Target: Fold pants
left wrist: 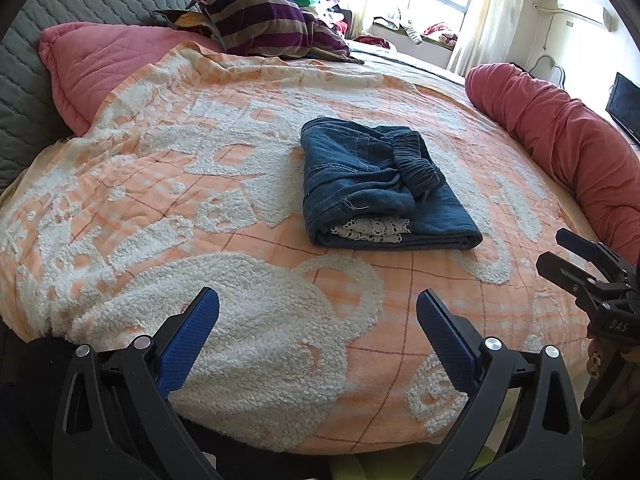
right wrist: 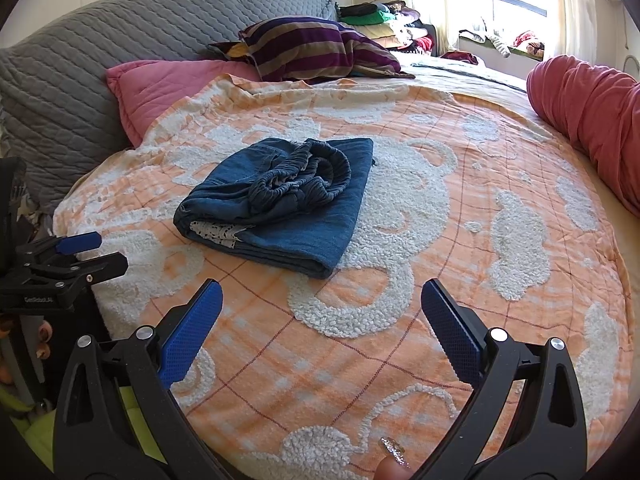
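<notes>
Blue-padded jaws stand spread wide at the bottom of both wrist views, holding nothing: the left gripper (left wrist: 318, 322) and the right gripper (right wrist: 322, 314) both hover over the near edge of the bed, well short of the cloth. Ahead of them the pants (left wrist: 380, 184) lie near the middle of the blanket (left wrist: 160, 200), already gathered into a compact denim bundle of several layers, with the elastic waistband (right wrist: 308, 180) bunched loosely on top and a bit of white lace (right wrist: 216, 232) peeking from the near fold. Folding looks essentially done; at most the rumpled waistband could be smoothed or tucked, and the edges squared. Beyond the pants sit a pink pillow (right wrist: 160, 88), a striped pillow (right wrist: 312, 48) and a red bolster (left wrist: 560, 140) at the right edge.
</notes>
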Tool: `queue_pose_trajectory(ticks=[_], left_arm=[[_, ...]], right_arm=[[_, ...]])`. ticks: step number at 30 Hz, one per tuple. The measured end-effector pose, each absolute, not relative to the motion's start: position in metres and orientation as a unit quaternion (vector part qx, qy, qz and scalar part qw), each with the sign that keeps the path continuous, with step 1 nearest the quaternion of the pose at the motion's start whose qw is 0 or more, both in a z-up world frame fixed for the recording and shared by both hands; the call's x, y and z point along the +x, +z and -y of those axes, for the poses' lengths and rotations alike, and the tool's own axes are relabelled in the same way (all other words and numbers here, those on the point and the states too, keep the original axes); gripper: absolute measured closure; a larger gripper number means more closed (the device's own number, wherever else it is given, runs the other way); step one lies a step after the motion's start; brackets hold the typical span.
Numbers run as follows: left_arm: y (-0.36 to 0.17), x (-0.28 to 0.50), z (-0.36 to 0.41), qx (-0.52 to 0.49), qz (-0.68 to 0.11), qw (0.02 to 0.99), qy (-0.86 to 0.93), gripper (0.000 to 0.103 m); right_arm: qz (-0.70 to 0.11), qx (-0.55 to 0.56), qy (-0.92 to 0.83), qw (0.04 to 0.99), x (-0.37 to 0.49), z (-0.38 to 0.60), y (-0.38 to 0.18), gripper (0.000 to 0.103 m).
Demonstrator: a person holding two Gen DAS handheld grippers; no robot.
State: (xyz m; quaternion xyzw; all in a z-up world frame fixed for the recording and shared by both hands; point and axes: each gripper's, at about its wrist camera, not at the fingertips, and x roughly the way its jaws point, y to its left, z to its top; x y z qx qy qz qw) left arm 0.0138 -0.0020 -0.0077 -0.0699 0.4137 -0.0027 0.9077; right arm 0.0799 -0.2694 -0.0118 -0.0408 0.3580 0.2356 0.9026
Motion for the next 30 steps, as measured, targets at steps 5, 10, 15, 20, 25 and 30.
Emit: queue_pose_trajectory(ticks=[5,10,15,20,25,30], left_arm=[[-0.007,0.014,0.002,-0.068,-0.414,0.908,-0.001,0.004],[-0.006,0.014,0.001,-0.068,-0.414,0.908,-0.003,0.004],[-0.004,0.013,0.003,-0.064,-0.41,0.91,-0.008,0.004],[-0.002,0.015,0.006,-0.054,-0.413,0.909,-0.001,0.004],[-0.002,0.018,-0.016,-0.09,-0.41,0.908,0.018,0.004],[-0.003,0.045,-0.06,-0.115,-0.41,0.903,0.058,0.004]], right_arm=[[-0.358,-0.04,0.236,0.903,0.08,0.269,-0.012,0.009],[-0.358,-0.04,0.234,0.903,0.08,0.269,-0.011,0.009],[-0.358,-0.039,0.229,0.904,0.081,0.273,-0.011,0.009],[-0.359,-0.036,0.219,0.907,0.083,0.279,-0.011,0.009],[-0.358,-0.03,0.194,0.913,0.087,0.297,-0.011,0.009],[-0.364,-0.013,0.137,0.921,0.108,0.342,-0.02,0.009]])
